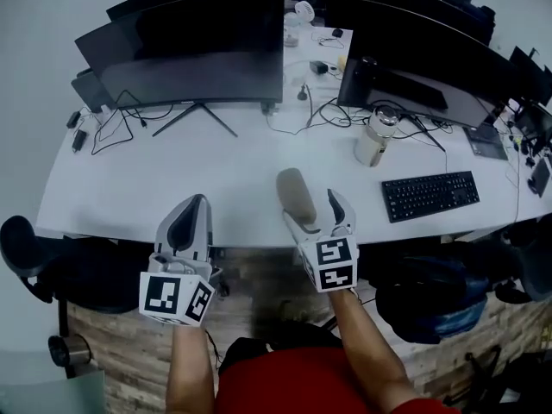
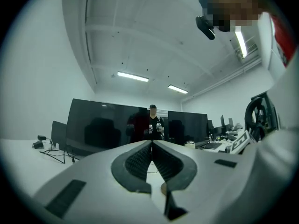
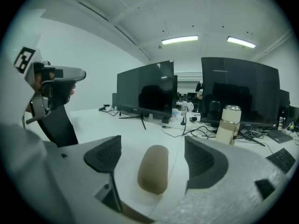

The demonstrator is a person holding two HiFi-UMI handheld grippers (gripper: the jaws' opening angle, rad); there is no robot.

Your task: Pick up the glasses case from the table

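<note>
The taupe, round-ended oblong glasses case [image 3: 153,168] lies on the white surface [image 1: 172,179] close to its near edge, untouched between the right gripper's [image 1: 312,210] wide-open jaws, while the left gripper's [image 1: 191,218] jaws are closed on nothing.

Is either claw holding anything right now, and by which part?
Nothing is held. The right claw stands open around the glasses case, jaws clear of it; the left claw is shut, empty.
</note>
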